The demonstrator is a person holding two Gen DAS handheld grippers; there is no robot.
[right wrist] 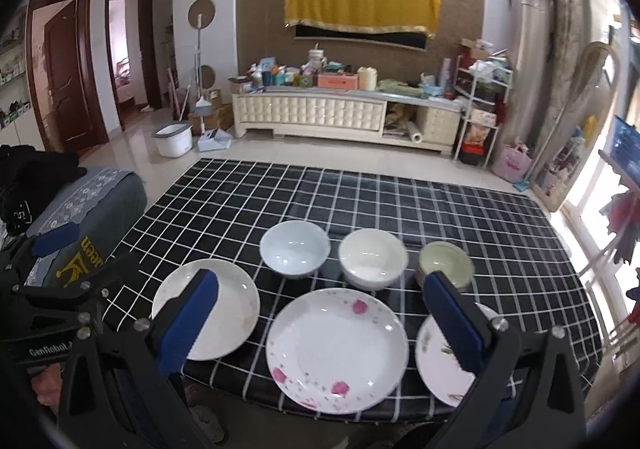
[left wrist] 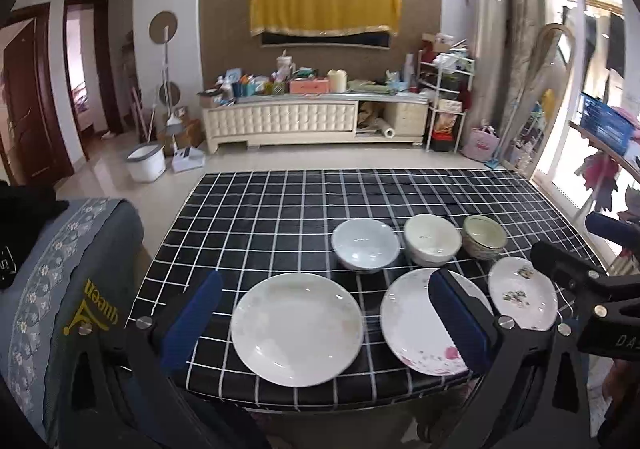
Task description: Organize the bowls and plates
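Note:
Three plates lie along the near edge of the checked table: a plain white plate, a pink-flowered plate and a small leaf-patterned plate. Behind them stand a pale blue bowl, a cream bowl and a green-rimmed bowl. My left gripper is open above the white plate. My right gripper is open above the flowered plate, and it also shows in the left wrist view. Both are empty.
The table has a black cloth with white grid lines. A grey chair with embroidered cover stands at its left. Beyond are tiled floor, a white bucket and a cluttered TV cabinet.

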